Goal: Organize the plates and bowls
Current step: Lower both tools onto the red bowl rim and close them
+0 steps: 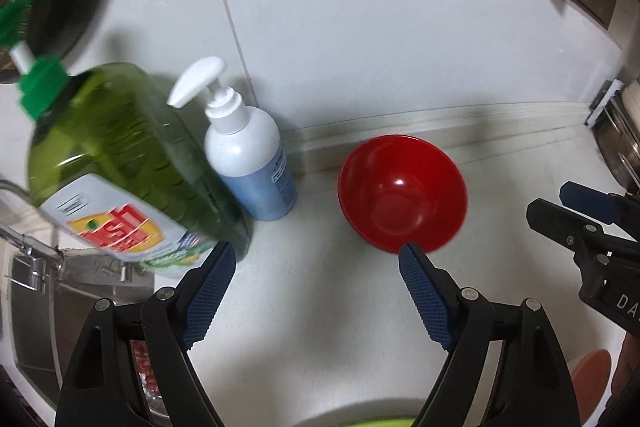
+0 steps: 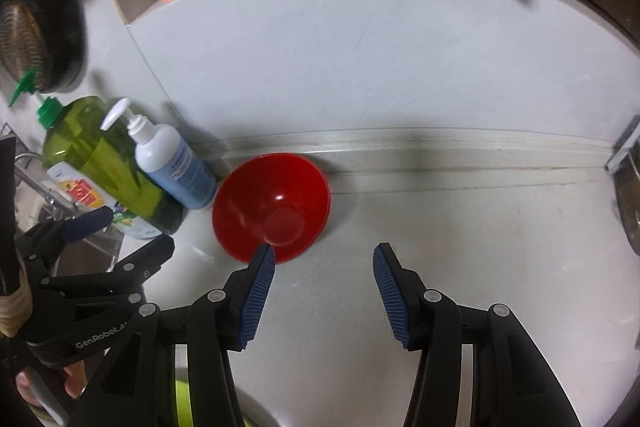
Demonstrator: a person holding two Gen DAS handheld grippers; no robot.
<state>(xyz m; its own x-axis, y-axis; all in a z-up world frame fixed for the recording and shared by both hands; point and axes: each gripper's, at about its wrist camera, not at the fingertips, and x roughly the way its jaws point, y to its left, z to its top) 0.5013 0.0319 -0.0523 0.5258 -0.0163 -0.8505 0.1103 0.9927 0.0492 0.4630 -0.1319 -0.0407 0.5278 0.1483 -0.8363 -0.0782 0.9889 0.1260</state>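
Both tools, left (image 1: pixel 316 259) and right (image 2: pixel 324 259), hover released above the tabletop (image 2: pixel 460 227), grasping nothing. Red bowl (image 2: pixel 272 207) sits upright near the tabletop's rear edge, just beside a white pump bottle (image 2: pixel 176 167) and green detergent bottle (image 1: pixel 120 155).

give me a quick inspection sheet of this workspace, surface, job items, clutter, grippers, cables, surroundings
surface: pale countertop, bare across its right part, meeting a white wall along a stained seam.
job's things: one red bowl upright and empty near the wall; a lime-green rim at the bottom edge, kind unclear.
clutter: green dish soap bottle and white-and-blue pump bottle, side by side left of the bowl.
grippers: left gripper open, holding nothing; right gripper open, holding nothing, both short of the bowl.
cables: nothing seen.
surroundings: steel sink with a tap at far left; metal rack at far right.
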